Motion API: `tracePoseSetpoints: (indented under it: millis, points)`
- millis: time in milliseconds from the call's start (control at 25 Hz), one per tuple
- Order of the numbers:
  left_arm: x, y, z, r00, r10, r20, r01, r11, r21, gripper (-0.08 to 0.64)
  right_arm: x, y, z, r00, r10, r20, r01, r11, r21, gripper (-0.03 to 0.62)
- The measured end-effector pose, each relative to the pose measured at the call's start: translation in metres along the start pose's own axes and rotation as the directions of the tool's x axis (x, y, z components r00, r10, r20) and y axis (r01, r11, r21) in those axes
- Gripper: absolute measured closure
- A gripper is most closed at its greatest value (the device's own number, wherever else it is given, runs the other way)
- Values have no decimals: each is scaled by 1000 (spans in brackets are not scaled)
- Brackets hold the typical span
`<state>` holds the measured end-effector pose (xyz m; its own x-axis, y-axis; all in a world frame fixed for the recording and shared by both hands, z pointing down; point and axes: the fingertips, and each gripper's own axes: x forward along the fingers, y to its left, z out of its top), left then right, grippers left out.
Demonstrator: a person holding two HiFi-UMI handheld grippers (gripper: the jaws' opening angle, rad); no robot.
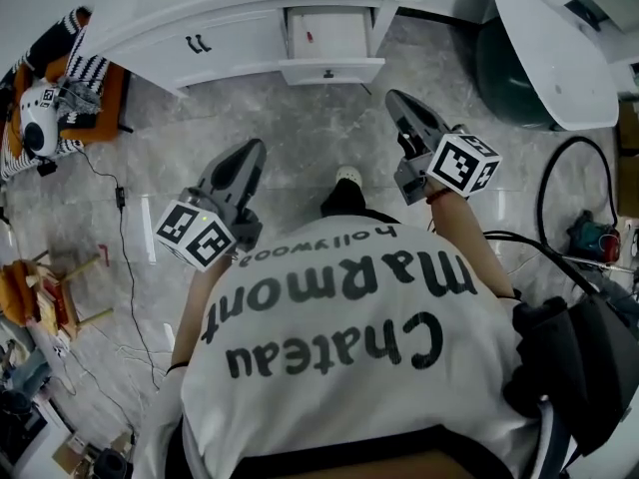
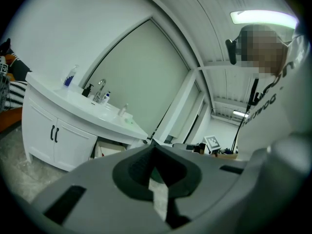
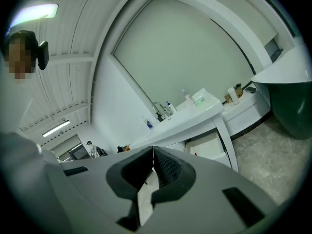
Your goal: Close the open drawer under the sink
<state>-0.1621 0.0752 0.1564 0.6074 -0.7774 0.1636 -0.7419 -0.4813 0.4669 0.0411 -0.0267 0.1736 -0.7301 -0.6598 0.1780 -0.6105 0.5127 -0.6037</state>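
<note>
Floor: grey marbled tile floor (image 1: pixel 300 128), running up to the far wall.
Left: grey plastic left gripper (image 1: pixel 252 150), jaws clenched together with nothing between them, held over the floor and pointing at the cabinet.
Right: grey plastic right gripper (image 1: pixel 396 96), jaws likewise pressed together and empty, nearer the cabinet.
Drawer: white open drawer (image 1: pixel 332 69) with a small dark knob, at the right end of the white vanity cabinet (image 1: pixel 235 38), ahead of both grippers, apart from them.
Doors: two black door handles (image 1: pixel 197 43), left of the drawer.

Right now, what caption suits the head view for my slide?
Person faces open drawer of white vanity, left gripper and right gripper shut.
</note>
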Motion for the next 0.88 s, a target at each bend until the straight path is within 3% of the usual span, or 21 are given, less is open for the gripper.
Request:
tracePoseSetpoints:
  millis: [880]
  points:
    - [142,41,38,994,98,57,-97,995,-24,552,81,-102,74,988,88,-130,-93,995,-39,580]
